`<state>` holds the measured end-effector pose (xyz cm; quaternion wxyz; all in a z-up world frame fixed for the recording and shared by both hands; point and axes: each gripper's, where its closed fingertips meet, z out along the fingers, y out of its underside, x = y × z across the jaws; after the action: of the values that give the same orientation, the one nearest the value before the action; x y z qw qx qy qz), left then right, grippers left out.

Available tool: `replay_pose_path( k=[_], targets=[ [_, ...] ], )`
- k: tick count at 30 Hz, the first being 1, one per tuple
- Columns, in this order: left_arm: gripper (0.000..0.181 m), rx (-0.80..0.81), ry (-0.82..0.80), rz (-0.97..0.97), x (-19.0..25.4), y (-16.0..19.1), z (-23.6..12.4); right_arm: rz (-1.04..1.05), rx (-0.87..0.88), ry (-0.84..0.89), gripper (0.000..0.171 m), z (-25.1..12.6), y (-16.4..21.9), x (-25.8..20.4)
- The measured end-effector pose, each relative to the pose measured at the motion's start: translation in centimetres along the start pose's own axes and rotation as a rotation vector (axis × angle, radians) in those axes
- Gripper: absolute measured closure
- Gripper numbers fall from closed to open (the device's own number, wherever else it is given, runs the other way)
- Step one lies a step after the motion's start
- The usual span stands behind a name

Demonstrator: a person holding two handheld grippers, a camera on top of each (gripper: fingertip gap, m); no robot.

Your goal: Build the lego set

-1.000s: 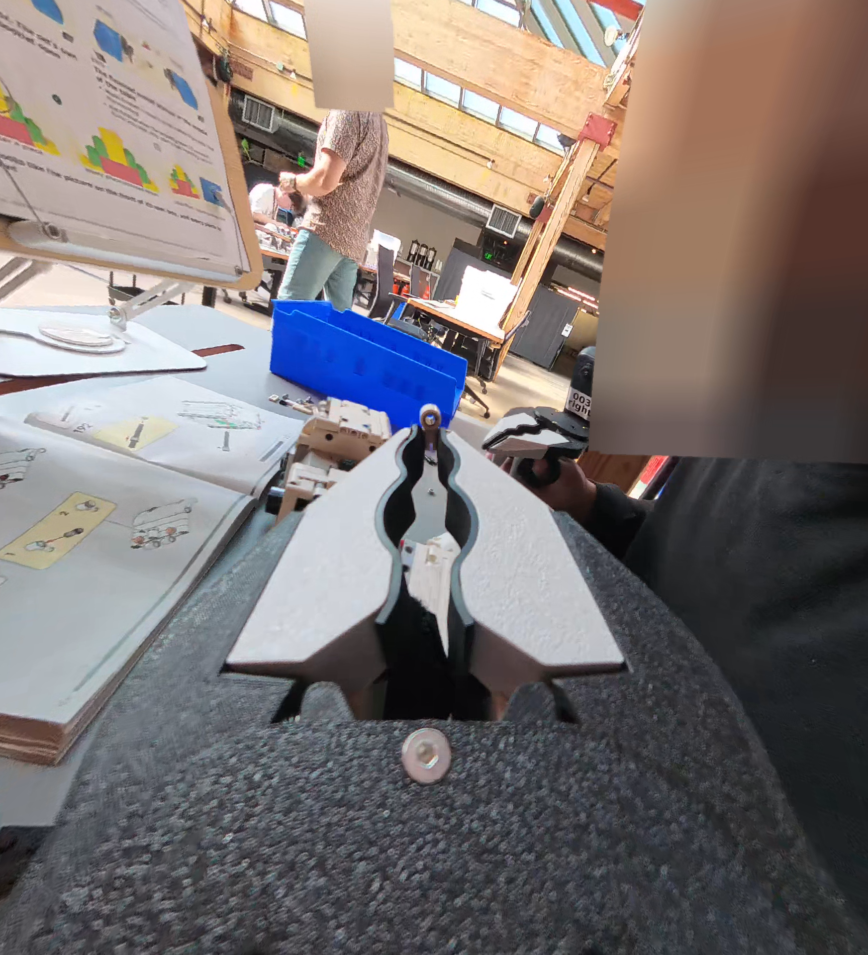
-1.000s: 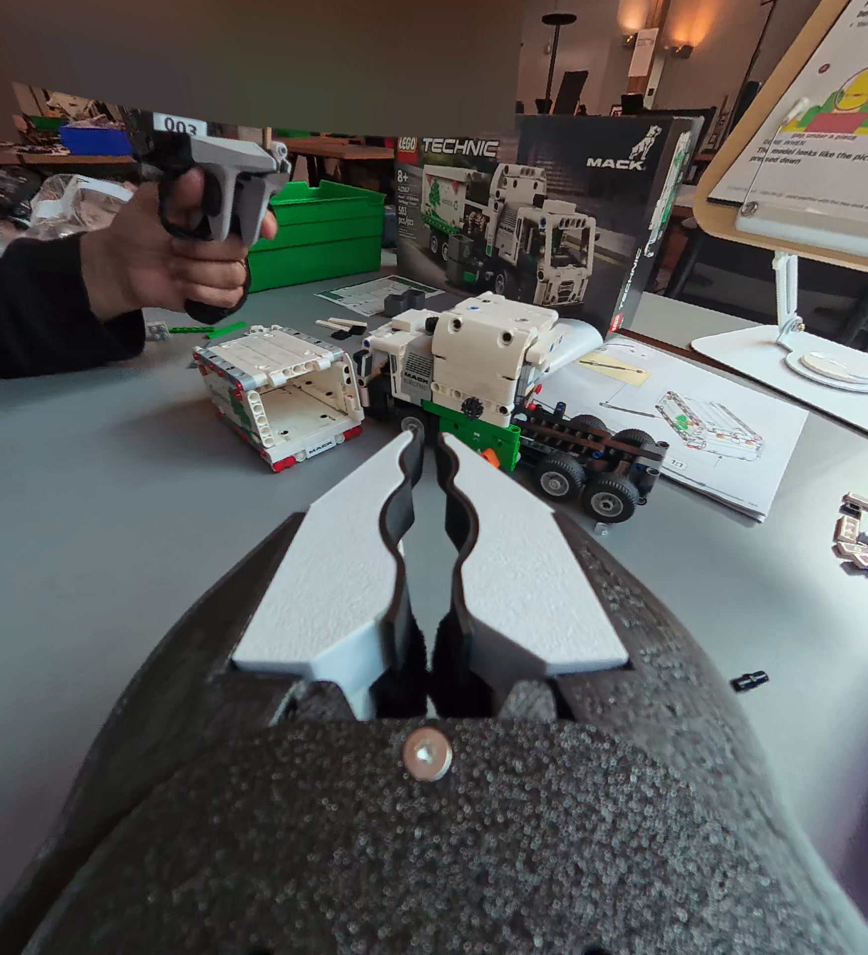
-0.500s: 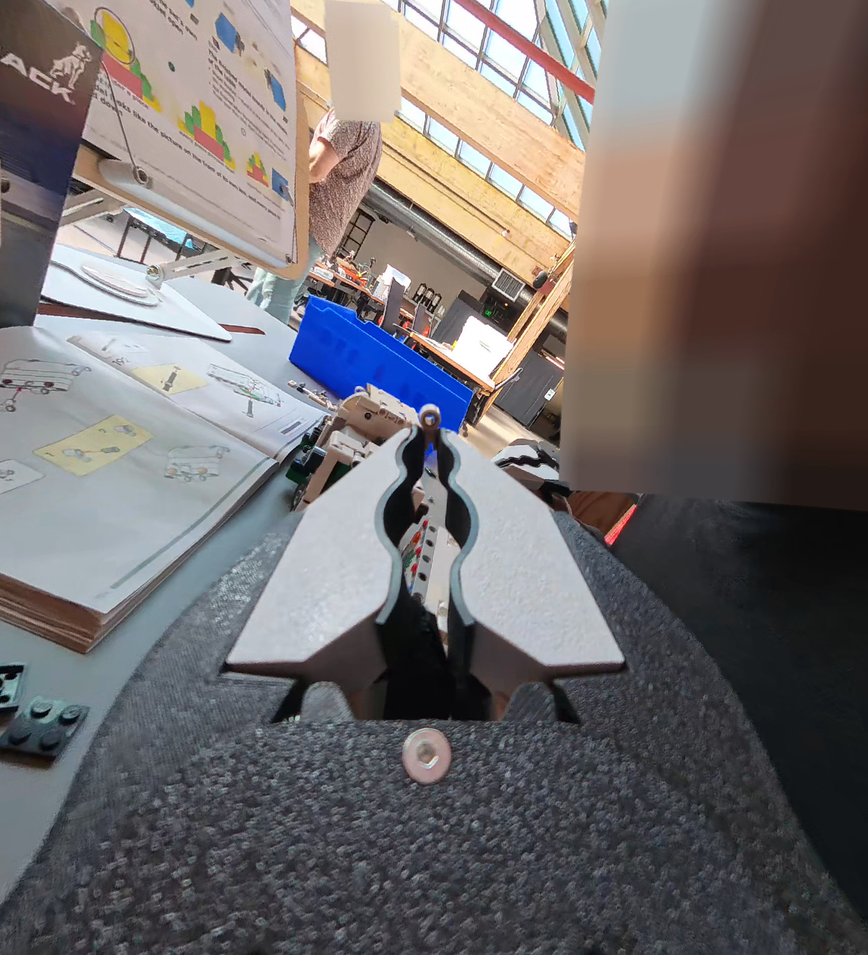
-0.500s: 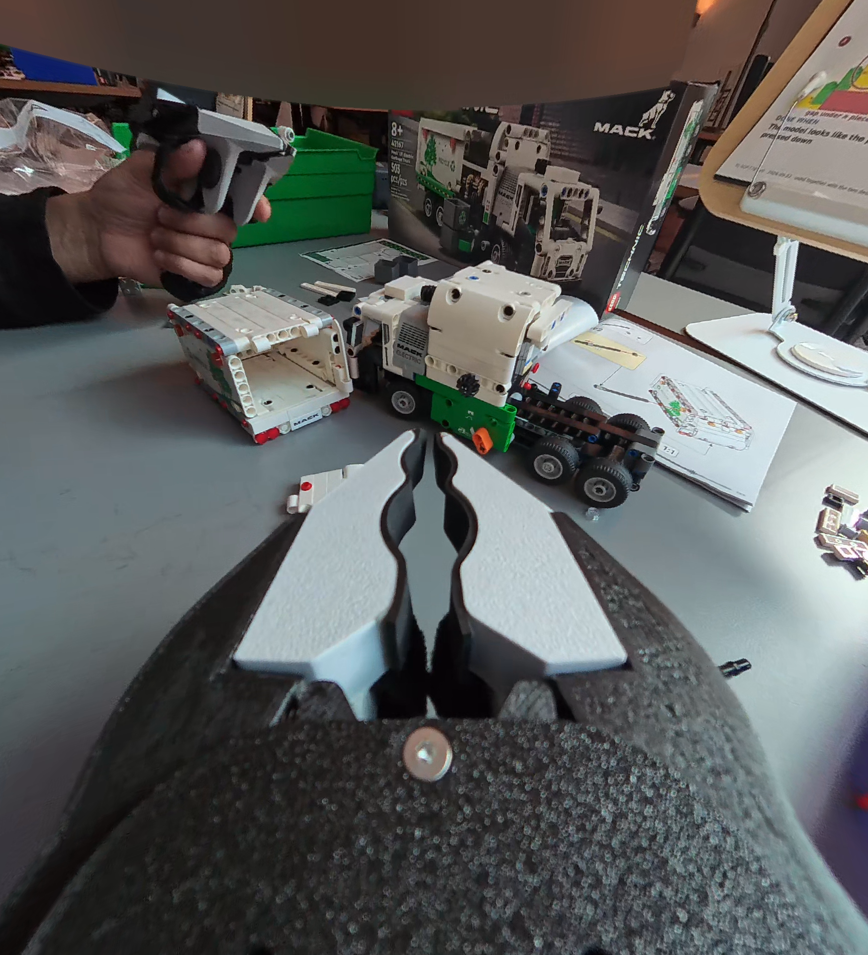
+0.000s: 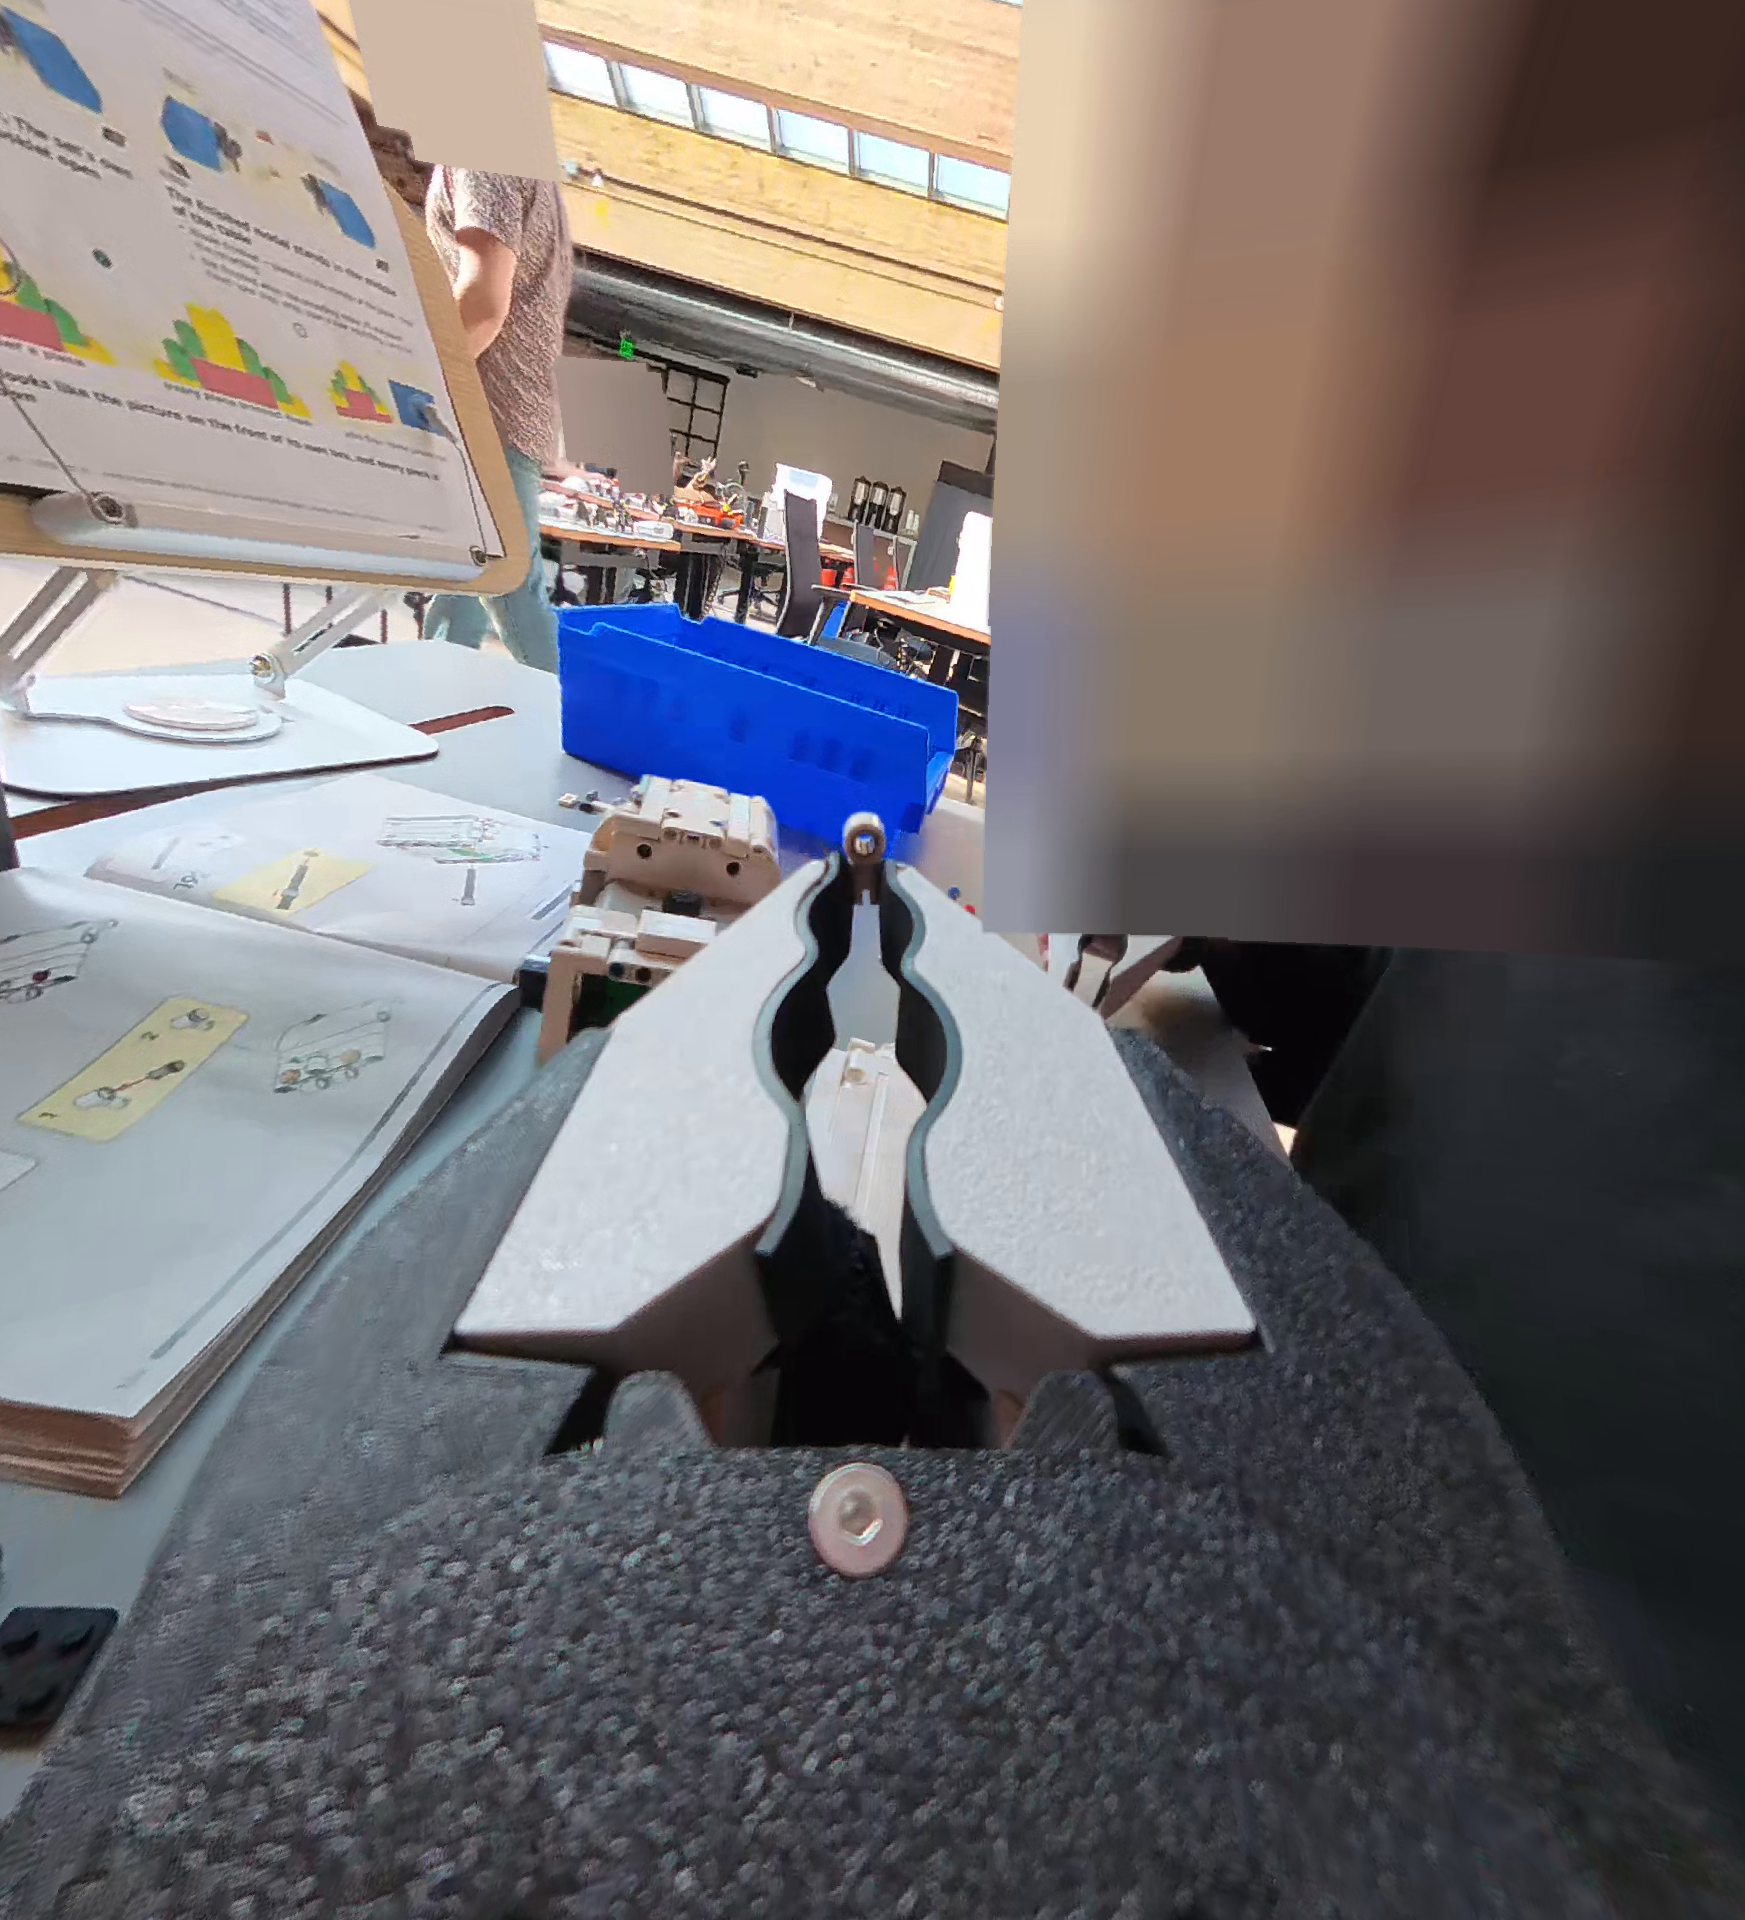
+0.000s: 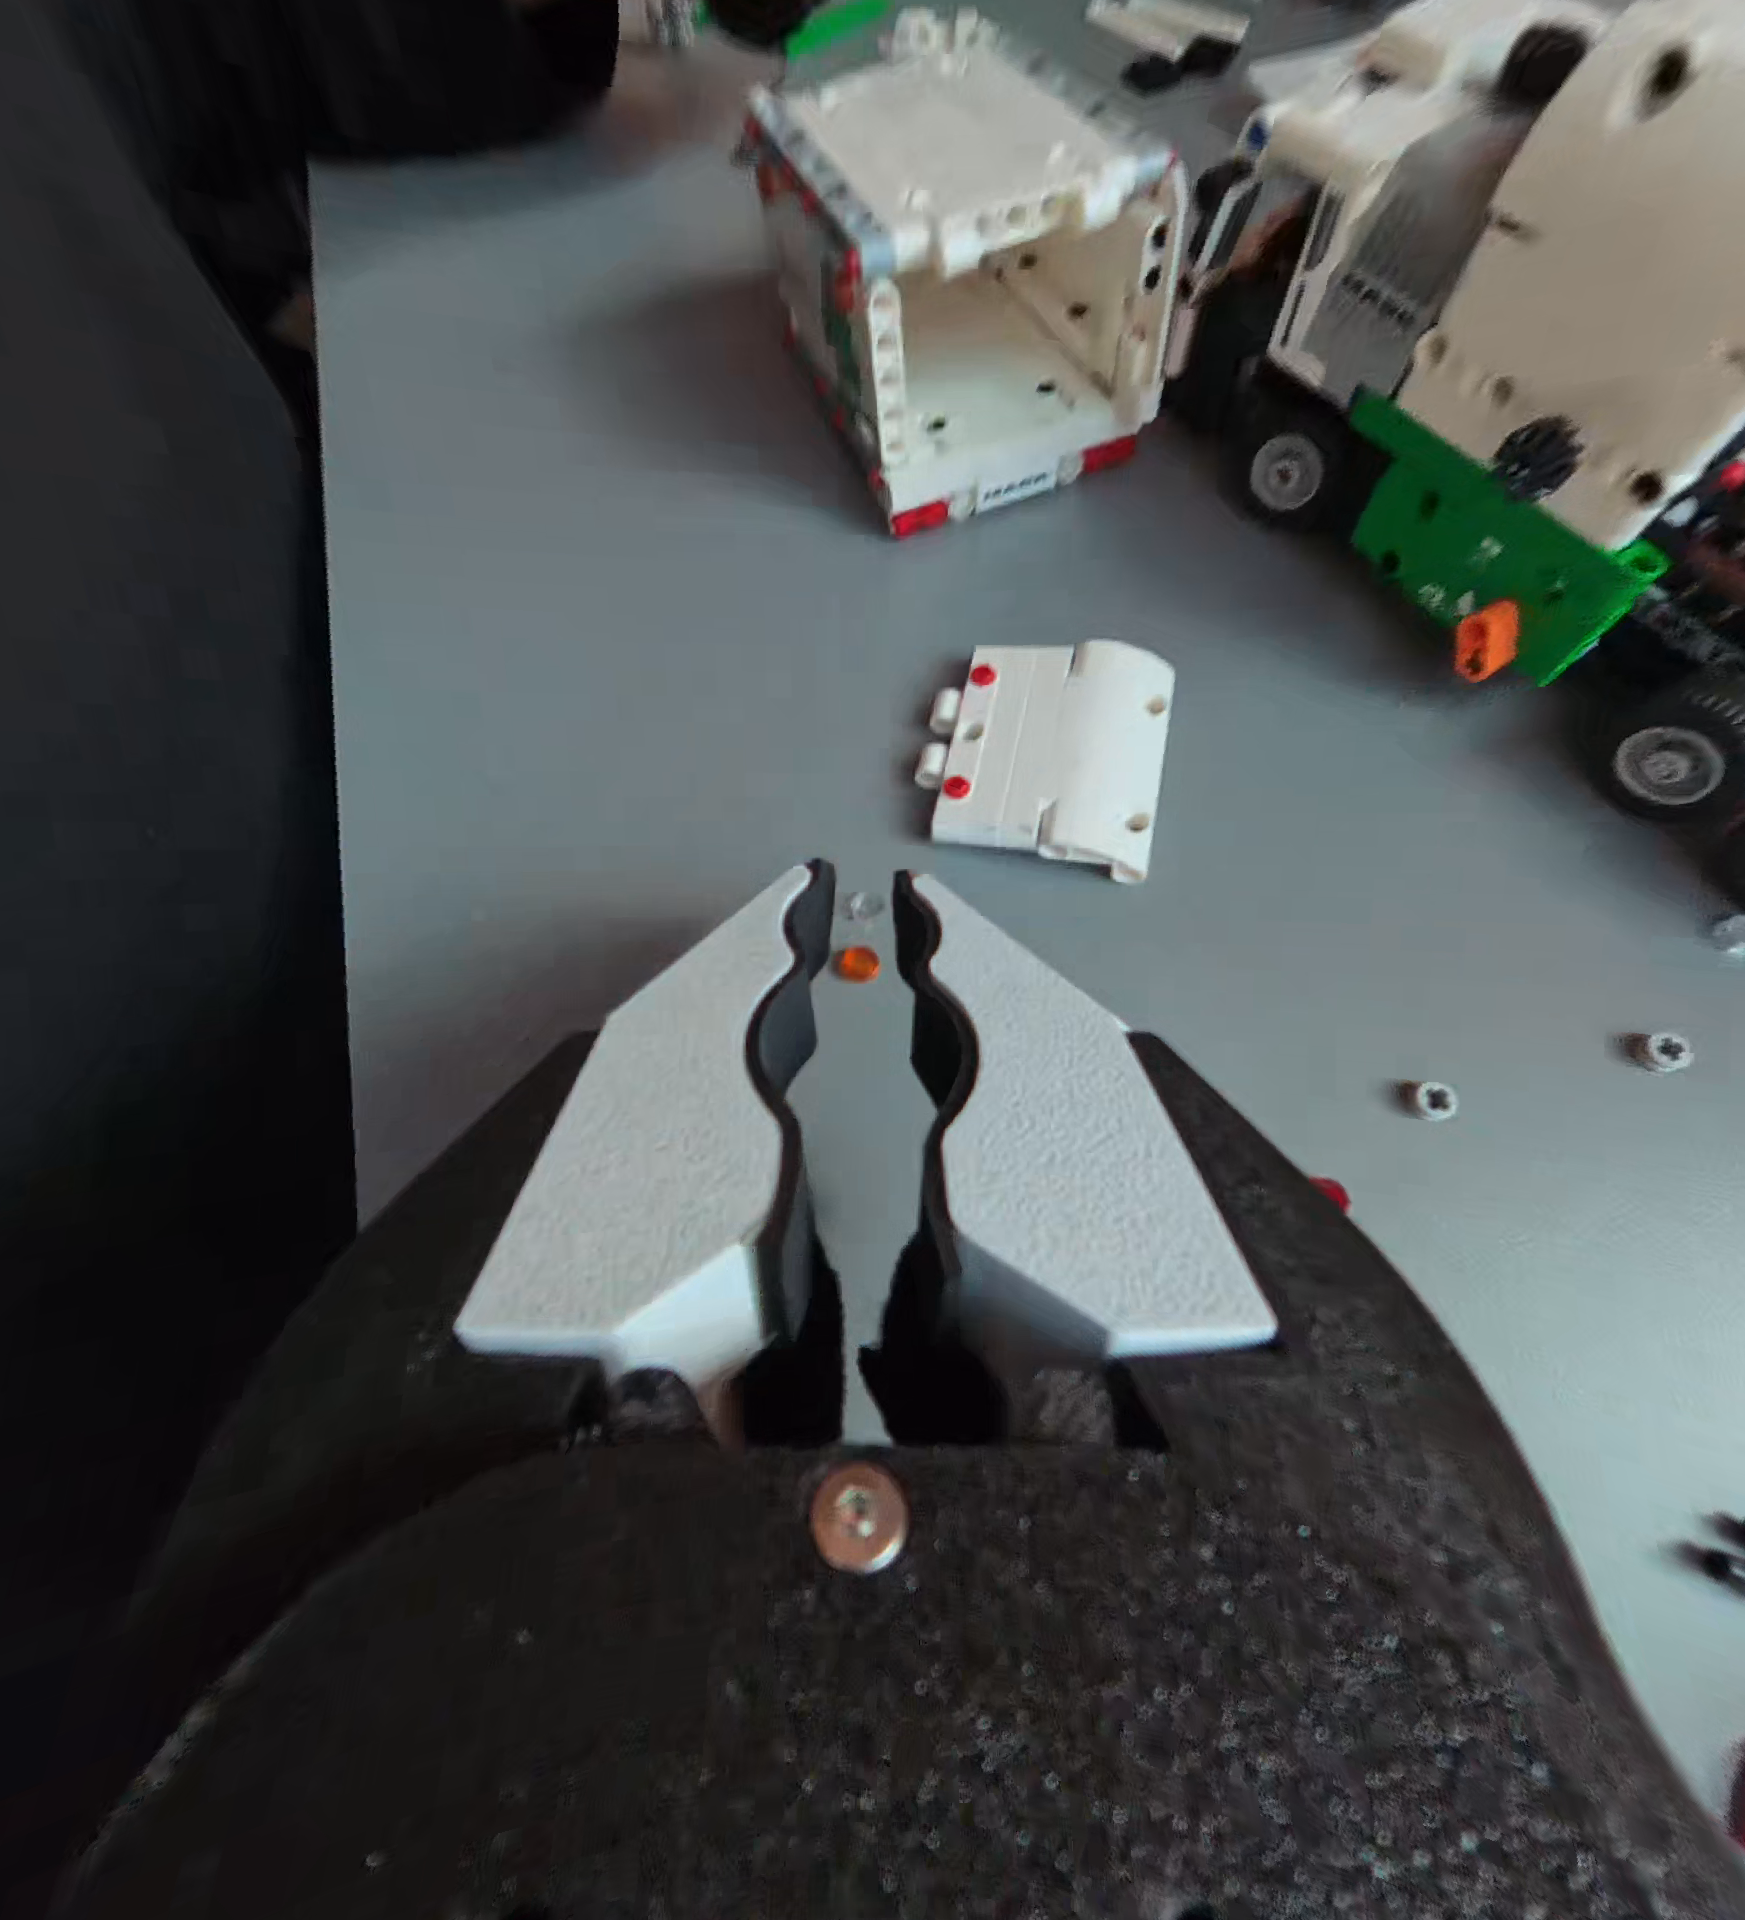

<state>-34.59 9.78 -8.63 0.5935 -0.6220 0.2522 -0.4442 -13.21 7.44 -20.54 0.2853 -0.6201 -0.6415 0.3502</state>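
Truck [image 6: 1533, 343] mostly built, far right on worktop [image 6: 556, 665]; open white body [image 6: 961, 301] and flap panel [image 6: 1050, 758] unattached. Right tongs [image 6: 863, 883] slightly parted, empty, over orange stud [image 6: 856, 963]. Left tongs [image 5: 864, 868] pinching a small grey pin [image 5: 864, 844].

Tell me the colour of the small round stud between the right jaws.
Orange, translucent-looking; the round stud lies on the grey table, clearest in the right wrist view.

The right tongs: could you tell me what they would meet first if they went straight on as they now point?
Probably the small orange stud on the table between the open right tongs, with a clear stud just beyond; depth is uncertain.
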Motion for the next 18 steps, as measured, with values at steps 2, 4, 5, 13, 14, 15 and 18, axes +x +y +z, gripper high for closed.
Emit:
replay_pose_path(
  k=[2,4,5,13,14,15,18],
  targets=[
    [0.179,-0.015,0.007,0.018,0.4,0.3,0.3,-0.027,-0.054,0.04,0.162,0.8,0.7,0.0],
    [0.179,-0.027,0.01,0.027,0.7,0.6,0.6,-0.024,-0.099,0.06,0.162,1.5,1.3,0.2],
    [0.179,-0.03,0.013,0.031,0.8,0.7,0.6,-0.032,-0.128,0.072,0.162,1.8,1.7,0.2],
    [0.179,-0.055,0.045,0.059,2.3,1.2,1.3,-0.078,-0.166,0.108,0.164,2.6,1.9,0.1],
    [0.179,-0.059,0.048,0.066,2.5,1.3,1.4,-0.079,-0.163,0.111,0.165,2.7,1.8,0.2],
    [0.179,-0.065,0.053,0.072,2.7,1.5,1.5,-0.077,-0.16,0.111,0.165,2.8,1.8,0.2],
    [0.179,-0.077,0.067,0.094,3.4,1.8,1.8,-0.078,-0.17,0.115,0.165,2.6,2.0,0.2]
  ],
)
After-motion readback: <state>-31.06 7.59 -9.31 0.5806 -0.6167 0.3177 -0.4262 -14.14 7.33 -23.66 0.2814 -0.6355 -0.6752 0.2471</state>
